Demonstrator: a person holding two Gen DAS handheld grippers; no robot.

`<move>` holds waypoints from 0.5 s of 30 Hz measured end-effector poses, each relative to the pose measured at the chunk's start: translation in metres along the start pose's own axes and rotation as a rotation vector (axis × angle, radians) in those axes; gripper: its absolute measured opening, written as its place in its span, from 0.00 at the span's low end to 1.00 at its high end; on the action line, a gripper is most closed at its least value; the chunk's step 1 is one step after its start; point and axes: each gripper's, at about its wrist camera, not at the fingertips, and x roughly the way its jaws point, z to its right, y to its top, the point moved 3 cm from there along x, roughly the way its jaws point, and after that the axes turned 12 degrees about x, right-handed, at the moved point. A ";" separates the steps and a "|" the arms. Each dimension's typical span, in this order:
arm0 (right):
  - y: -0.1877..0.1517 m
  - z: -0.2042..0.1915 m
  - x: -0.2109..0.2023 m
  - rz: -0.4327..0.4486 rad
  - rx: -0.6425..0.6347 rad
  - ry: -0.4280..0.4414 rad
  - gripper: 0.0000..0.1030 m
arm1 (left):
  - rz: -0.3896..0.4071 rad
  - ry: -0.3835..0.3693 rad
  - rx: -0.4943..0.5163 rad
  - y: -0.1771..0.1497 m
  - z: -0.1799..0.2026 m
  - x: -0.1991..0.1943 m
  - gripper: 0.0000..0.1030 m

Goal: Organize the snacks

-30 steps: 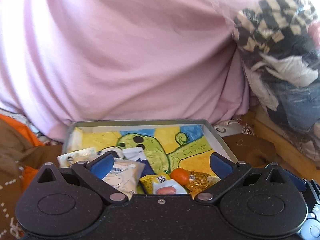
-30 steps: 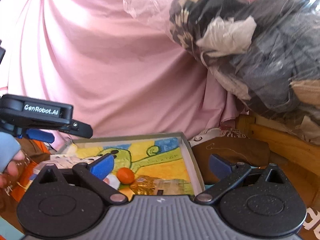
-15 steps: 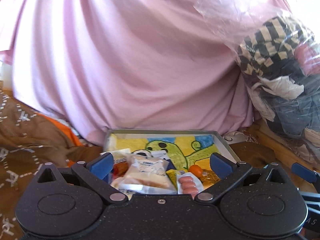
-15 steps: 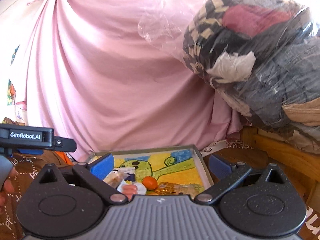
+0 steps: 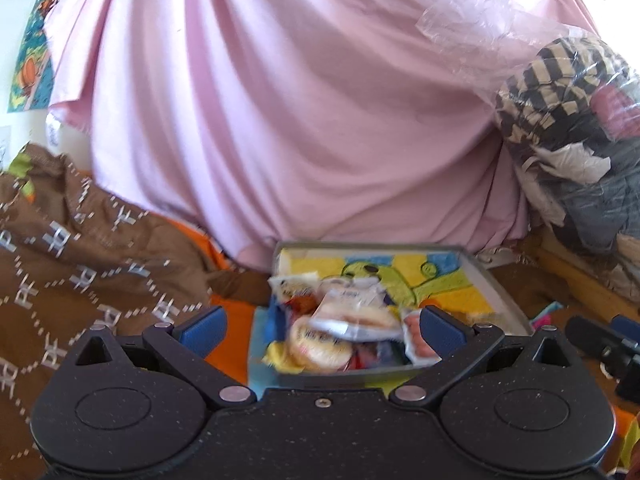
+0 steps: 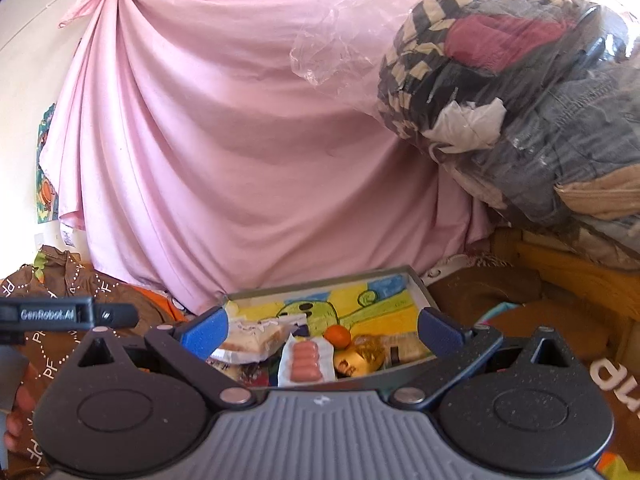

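My snacks sit heaped in the shallow grey tray with the yellow-and-green cartoon drawing (image 6: 421,295), crowded toward its near left end. A white packet of pink sausages (image 6: 305,361) lies lengthwise toward me, beside a small orange fruit (image 6: 337,336) and a gold foil wrapper (image 6: 362,356); a clear-wrapped sandwich (image 6: 256,336) lies to their left. My left gripper (image 5: 322,330) and right gripper (image 6: 322,326) both hang spread wide, empty, short of the tray. A pink draped sheet (image 6: 248,152) rises behind, with brown patterned bedding (image 5: 76,248) on the left.

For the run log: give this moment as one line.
left hand-held gripper open | right hand-held gripper open | snacks piled in tray | nothing held
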 end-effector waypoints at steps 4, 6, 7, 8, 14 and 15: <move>-0.006 -0.001 -0.010 -0.013 0.014 -0.013 1.00 | -0.038 -0.003 -0.020 -0.016 -0.006 -0.007 0.99; -0.010 -0.002 -0.012 -0.023 0.017 -0.015 1.00 | -0.058 -0.003 -0.041 -0.025 -0.010 -0.008 0.99; -0.012 -0.003 -0.014 -0.025 0.017 -0.018 1.00 | -0.066 -0.003 -0.046 -0.028 -0.010 -0.009 0.99; -0.014 -0.004 -0.015 -0.026 0.017 -0.019 1.00 | -0.074 -0.002 -0.049 -0.032 -0.012 -0.010 0.99; -0.029 -0.011 -0.029 -0.019 0.022 -0.010 1.00 | -0.091 0.003 -0.011 -0.050 -0.016 -0.024 0.99; -0.032 -0.013 -0.031 -0.022 0.017 -0.005 1.00 | -0.094 0.001 0.005 -0.052 -0.017 -0.027 0.99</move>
